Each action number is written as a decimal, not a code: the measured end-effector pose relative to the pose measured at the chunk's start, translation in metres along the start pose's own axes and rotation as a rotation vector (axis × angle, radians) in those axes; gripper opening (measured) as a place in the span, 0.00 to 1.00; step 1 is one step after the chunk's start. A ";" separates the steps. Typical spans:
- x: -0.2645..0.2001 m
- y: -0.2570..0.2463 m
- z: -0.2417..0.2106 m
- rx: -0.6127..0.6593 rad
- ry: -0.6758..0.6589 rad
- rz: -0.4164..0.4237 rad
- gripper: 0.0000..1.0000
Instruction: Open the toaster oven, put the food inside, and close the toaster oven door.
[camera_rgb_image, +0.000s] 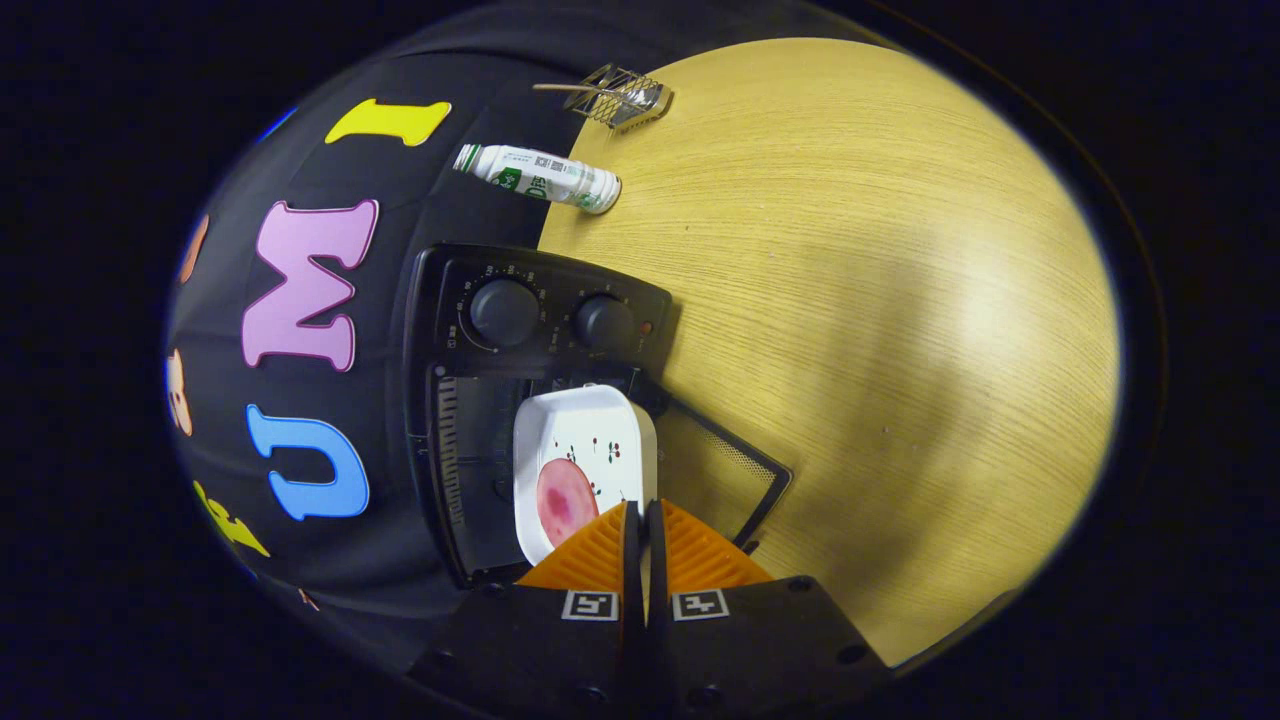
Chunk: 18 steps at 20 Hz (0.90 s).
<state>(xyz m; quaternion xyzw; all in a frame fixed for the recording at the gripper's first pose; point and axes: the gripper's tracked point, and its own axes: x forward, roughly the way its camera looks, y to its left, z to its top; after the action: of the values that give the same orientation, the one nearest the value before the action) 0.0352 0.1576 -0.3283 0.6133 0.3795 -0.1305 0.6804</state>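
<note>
The gripper (641, 512) has its two fingers drawn together on the near rim of a white rectangular dish with rounded corners (585, 455), pinching that edge between them. The dish reaches forward from the fingertips into the open mouth of the black toaster oven (540, 320), partly inside the cavity. A round pink slice of food (566, 500) lies in the dish, close to the fingertips, and small dark and red sprig patterns dot the dish's white floor beyond it. The toaster oven's glass door with its dark frame (725, 465) hangs open onto the light wooden table (860, 300). Beyond the toaster oven lie a white plastic bottle with a green label (540, 177) and a small wire rack (620, 95).
</note>
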 end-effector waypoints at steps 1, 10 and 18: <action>0.003 0.000 0.000 0.016 -0.012 -0.006 0.05; 0.031 0.025 -0.007 0.121 -0.093 -0.010 0.05; 0.062 0.050 -0.022 0.191 -0.141 -0.036 0.05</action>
<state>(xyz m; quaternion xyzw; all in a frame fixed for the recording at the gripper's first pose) 0.1015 0.2068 -0.3322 0.6576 0.3276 -0.2208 0.6415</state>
